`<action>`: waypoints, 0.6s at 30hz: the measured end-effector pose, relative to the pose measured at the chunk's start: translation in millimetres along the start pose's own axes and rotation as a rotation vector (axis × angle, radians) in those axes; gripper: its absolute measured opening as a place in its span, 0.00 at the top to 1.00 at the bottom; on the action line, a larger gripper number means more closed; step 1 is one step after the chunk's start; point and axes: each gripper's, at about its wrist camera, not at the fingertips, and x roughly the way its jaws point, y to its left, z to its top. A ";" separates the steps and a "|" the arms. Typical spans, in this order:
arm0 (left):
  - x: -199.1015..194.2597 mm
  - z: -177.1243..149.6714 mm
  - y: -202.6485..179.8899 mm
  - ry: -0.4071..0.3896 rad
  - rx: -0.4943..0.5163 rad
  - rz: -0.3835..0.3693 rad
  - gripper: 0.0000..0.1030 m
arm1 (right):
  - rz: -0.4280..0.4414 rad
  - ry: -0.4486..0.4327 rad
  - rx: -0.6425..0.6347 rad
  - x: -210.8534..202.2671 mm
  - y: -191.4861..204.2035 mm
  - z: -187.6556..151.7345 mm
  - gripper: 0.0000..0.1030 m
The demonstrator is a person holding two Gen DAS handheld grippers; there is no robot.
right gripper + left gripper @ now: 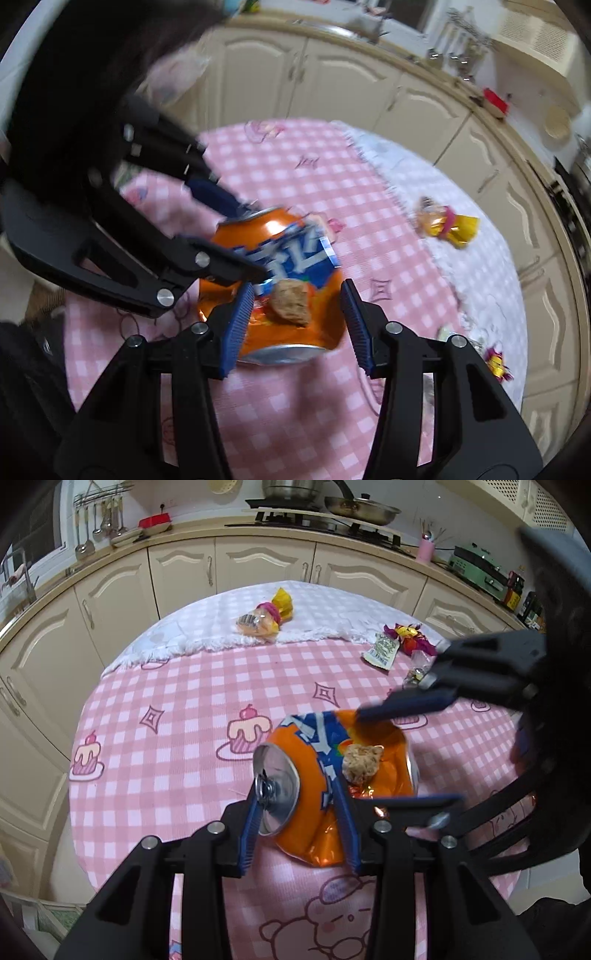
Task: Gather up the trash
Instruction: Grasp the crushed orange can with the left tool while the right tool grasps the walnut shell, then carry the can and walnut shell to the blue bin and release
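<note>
We see a crushed orange aluminium can, its blue-and-white label too crumpled to read, held over the pink checked tablecloth printed with cupcakes. A rough, beige crumbly lump sits in its dented side. Our left gripper clamps the can near its silver top, ribbed blue pads pressing the metal. Our right gripper straddles the can's other end, one pad touching, the other standing clear. Farther back lie a yellow crinkled wrapper on a white fringed cloth and shiny candy wrappers.
</note>
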 end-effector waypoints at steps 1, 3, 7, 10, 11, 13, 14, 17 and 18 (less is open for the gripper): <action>1.1 0.9 -0.5 0.004 -0.001 0.009 0.63 | -0.008 -0.005 -0.007 3.0 1.1 -1.1 0.61; 2.2 2.4 -0.4 0.004 -0.001 0.011 0.63 | 0.036 -0.008 0.040 3.2 -4.2 -3.3 0.73; 3.9 3.5 -4.2 -0.001 0.006 0.012 0.63 | 0.041 -0.054 0.132 -6.7 -14.9 -13.1 0.76; 4.2 2.1 -3.2 -0.013 -0.012 0.002 0.64 | 0.052 -0.128 0.251 -28.6 -33.0 -25.4 0.76; 3.6 1.5 -2.6 -0.018 -0.020 -0.001 0.64 | 0.055 -0.150 0.279 -35.5 -37.1 -28.3 0.76; 1.8 0.7 -2.4 -0.027 -0.032 -0.001 0.65 | 0.074 -0.217 0.367 -55.7 -51.6 -39.0 0.76; 0.5 0.5 -3.2 -0.033 -0.039 -0.002 0.65 | 0.082 -0.245 0.402 -64.9 -57.2 -44.2 0.76; -4.5 1.0 -4.7 -0.055 -0.071 -0.021 0.65 | 0.085 -0.333 0.508 -94.5 -75.1 -63.2 0.76; -6.9 1.8 -5.3 -0.067 -0.084 -0.027 0.65 | 0.077 -0.355 0.537 -103.9 -80.8 -70.5 0.76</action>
